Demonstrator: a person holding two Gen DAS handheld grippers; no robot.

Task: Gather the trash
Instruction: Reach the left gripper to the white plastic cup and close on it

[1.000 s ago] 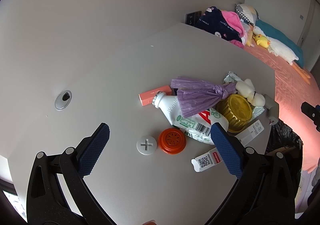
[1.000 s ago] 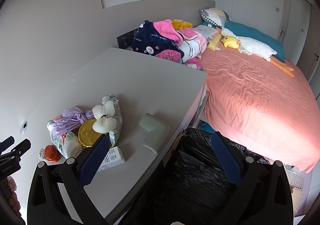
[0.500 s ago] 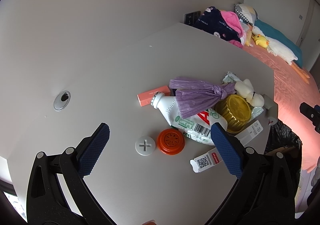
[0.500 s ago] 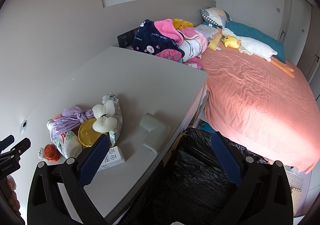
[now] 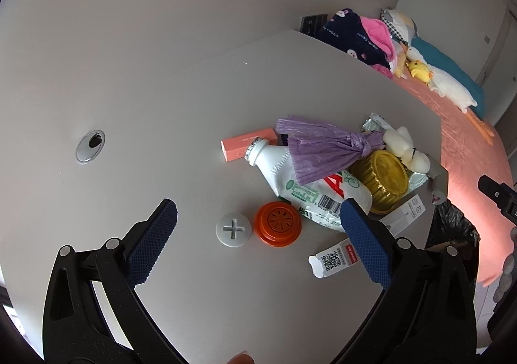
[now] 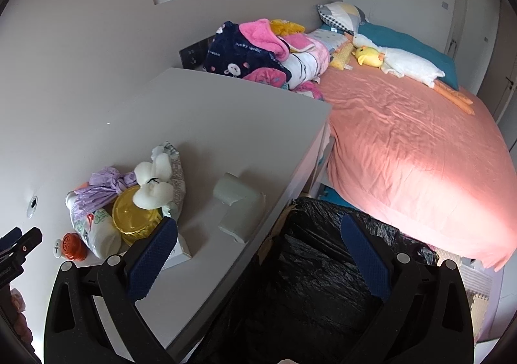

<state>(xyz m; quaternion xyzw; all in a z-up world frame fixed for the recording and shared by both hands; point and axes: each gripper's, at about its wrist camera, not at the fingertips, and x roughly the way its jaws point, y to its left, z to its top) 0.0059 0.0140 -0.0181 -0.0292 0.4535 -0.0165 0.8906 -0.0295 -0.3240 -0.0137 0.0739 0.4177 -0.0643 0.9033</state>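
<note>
My left claw hangs wide open and empty over the grey surface, above the round orange plastic cap; my right claw, equally spread and empty, hovers over the black plastic trash bag beside the surface's edge.

My left wrist camera looks down from close above the grey desk, facing the litter pile around the white bottle. My right wrist camera sits farther back at the desk's edge, over the black trash bag, facing the bed. Both views share the pile, including the orange cap.
</note>
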